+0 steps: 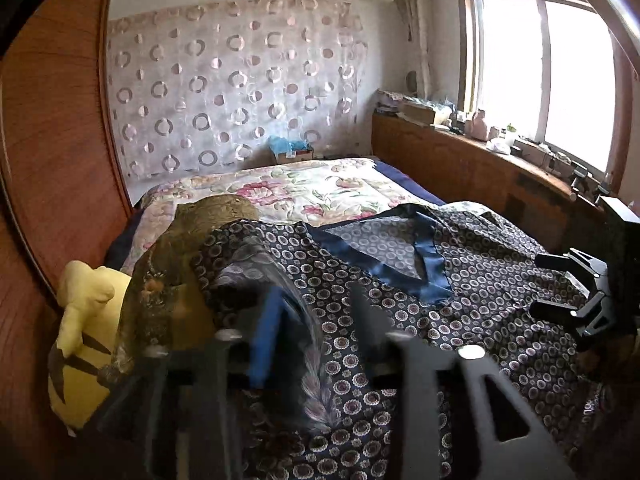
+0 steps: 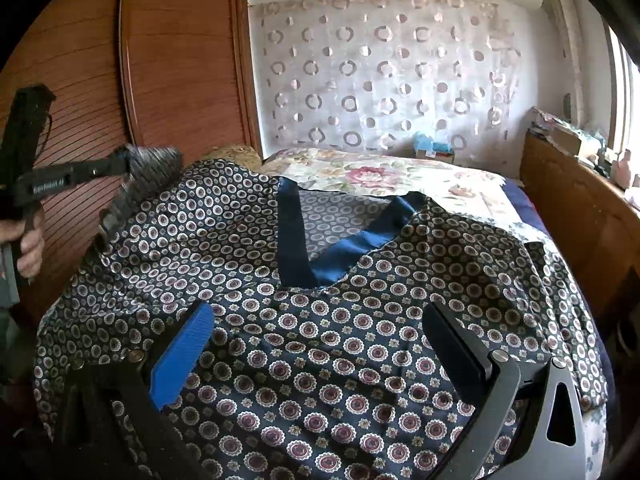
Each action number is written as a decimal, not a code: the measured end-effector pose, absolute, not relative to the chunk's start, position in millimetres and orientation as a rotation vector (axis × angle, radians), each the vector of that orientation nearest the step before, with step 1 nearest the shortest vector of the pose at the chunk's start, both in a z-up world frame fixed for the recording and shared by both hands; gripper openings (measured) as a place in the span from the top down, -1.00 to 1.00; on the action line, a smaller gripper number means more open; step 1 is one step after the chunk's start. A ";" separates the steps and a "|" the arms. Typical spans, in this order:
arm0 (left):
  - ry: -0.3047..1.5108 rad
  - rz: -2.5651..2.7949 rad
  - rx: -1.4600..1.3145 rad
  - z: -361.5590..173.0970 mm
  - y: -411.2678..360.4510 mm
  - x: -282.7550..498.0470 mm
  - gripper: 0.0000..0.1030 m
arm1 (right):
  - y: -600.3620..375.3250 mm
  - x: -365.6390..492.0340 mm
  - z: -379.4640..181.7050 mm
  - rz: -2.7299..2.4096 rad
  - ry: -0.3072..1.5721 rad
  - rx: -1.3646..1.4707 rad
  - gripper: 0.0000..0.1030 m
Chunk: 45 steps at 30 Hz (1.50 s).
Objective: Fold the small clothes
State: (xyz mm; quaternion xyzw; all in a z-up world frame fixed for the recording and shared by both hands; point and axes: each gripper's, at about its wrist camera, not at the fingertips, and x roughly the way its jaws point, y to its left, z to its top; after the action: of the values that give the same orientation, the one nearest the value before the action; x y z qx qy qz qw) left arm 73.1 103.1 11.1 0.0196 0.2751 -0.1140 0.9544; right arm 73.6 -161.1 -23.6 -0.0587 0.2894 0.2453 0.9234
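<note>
The patterned top (image 2: 340,340) lies spread on the bed (image 2: 400,178) beneath the right gripper (image 2: 320,348), whose jaws are released. The left gripper (image 1: 316,344), partly released, has the sleeve (image 2: 148,172) between its jaws. Lay the sleeve flat across the body, edges aligned.

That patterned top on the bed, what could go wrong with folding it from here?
The left gripper has the sleeve lifted off the patterned top; its jaws look parted, so the cloth may slip and drop crooked. The right gripper is open above the front, pinning nothing, so the whole top could drag along the bed.
</note>
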 end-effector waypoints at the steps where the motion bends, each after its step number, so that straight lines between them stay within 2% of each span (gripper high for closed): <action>1: 0.555 -0.227 0.034 11.5 106.0 69.7 0.03 | -160.3 75.1 -22.2 0.510 0.594 -0.124 -1.00; 2: 0.551 -0.216 0.027 12.4 111.3 65.5 -0.03 | -158.5 76.6 -21.1 0.516 0.592 -0.130 -0.98; 4: 0.539 -0.192 0.025 15.3 113.5 60.6 -0.30 | -153.0 80.7 -18.2 0.534 0.591 -0.140 -0.96; 7: 0.520 -0.164 0.017 16.4 120.1 53.5 -0.48 | -143.4 85.9 -13.2 0.568 0.591 -0.139 -0.91; 12: 0.501 -0.111 -0.009 11.5 130.9 42.0 -0.50 | -116.7 99.0 -9.2 0.634 0.591 -0.151 -0.88; 15: 0.509 -0.098 -0.009 7.7 130.1 41.8 -0.50 | -100.1 108.3 -11.5 0.667 0.597 -0.174 -0.73; 19: 0.518 -0.093 -0.007 2.3 126.8 42.0 -0.50 | -87.9 117.6 -18.0 0.696 0.608 -0.183 -0.61; 35: 0.541 -0.084 -0.021 -12.1 120.2 47.5 -0.50 | 15.6 241.0 -43.7 0.782 0.728 -0.282 -0.61; 45: 0.540 -0.077 -0.025 -16.6 118.9 48.1 -0.50 | 13.2 302.8 -55.7 0.556 0.770 -0.279 -0.61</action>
State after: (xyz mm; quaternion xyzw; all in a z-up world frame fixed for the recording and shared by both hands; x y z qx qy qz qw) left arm 48.1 118.9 -16.6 -0.0125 0.2666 -0.0383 0.9630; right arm 302.8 13.2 -55.7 -0.1341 0.3694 0.2666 0.8800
